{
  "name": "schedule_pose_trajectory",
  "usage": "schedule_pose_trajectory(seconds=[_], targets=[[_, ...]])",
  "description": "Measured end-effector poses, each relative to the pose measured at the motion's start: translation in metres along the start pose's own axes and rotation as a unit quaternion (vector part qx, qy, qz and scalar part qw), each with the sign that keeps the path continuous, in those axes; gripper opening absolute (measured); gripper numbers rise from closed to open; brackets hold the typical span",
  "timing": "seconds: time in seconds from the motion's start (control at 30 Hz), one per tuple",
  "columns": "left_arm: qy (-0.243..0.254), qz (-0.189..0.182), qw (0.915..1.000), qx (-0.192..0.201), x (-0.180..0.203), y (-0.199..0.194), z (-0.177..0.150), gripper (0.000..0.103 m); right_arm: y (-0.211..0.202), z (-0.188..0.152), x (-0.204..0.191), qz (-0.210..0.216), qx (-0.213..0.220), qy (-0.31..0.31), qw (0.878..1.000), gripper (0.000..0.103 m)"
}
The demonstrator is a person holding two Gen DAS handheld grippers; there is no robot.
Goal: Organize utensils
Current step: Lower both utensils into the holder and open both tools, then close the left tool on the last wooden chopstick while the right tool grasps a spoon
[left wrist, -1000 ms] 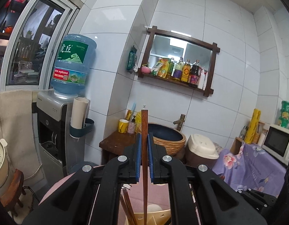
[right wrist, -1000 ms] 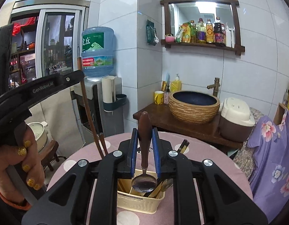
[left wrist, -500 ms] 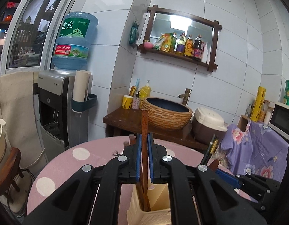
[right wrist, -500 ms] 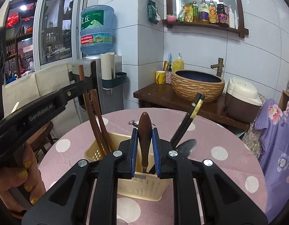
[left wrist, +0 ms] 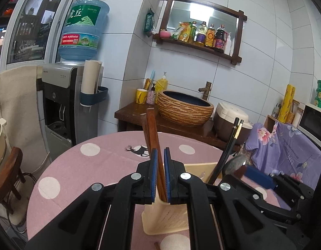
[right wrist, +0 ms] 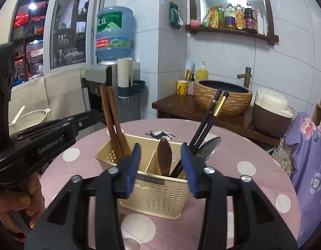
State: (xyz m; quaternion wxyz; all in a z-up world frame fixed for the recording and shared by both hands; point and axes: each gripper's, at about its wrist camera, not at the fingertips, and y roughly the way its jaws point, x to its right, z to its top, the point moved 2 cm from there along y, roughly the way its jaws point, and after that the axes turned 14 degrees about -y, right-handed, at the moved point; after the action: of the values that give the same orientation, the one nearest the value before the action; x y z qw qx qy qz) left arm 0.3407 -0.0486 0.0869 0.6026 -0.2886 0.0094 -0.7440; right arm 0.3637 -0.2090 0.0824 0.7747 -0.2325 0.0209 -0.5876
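A cream plastic utensil basket [right wrist: 152,189] [left wrist: 166,214] stands on the pink dotted table. My left gripper [left wrist: 159,177] is shut on brown wooden chopsticks [left wrist: 153,137] [right wrist: 112,120] that stand in the basket's left compartment. My right gripper [right wrist: 160,166] is open in front of the basket, its jaws on either side of a dark wooden-handled spoon [right wrist: 164,156] that stands free in the right compartment. Black chopsticks [right wrist: 208,120] [left wrist: 227,152] and a metal spoon [right wrist: 209,145] lean in the same compartment.
The round table [right wrist: 254,156] has a pink cloth with white dots. Behind it are a water dispenser [right wrist: 112,66], a woven basin [right wrist: 223,95] on a wooden stand and a rice cooker [right wrist: 273,112]. A purple floral cloth [right wrist: 310,166] lies at the right.
My right gripper has opened and let go of the wooden-handled spoon, now standing in the basket. My left gripper has lowered the brown chopsticks deeper into the left compartment.
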Motion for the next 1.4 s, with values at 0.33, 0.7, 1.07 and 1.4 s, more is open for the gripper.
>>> schedule_pose_trajectory(seconds=[0.33, 0.7, 1.07, 1.4], targets=[[-0.005, 0.028, 0.9972, -0.069, -0.028, -0.033, -0.048, 0.065, -0.045, -0.034, -0.007, -0.005, -0.021, -0.001, 1.0, 0.056], [-0.004, 0.049, 0.9802, -0.192, -0.048, -0.038, -0.128, 0.068, -0.055, -0.122, -0.01, 0.013, -0.138, 0.034, 0.99, 0.056], [0.032, 0.038, 0.9702, -0.237, -0.026, -0.034, -0.165, 0.066, -0.067, -0.176, -0.007, 0.017, -0.186, 0.085, 0.979, 0.056], [0.081, 0.071, 0.9604, -0.257, -0.009, -0.015, -0.193, 0.027, -0.069, -0.176, -0.011, 0.015, -0.189, 0.08, 0.979, 0.056]])
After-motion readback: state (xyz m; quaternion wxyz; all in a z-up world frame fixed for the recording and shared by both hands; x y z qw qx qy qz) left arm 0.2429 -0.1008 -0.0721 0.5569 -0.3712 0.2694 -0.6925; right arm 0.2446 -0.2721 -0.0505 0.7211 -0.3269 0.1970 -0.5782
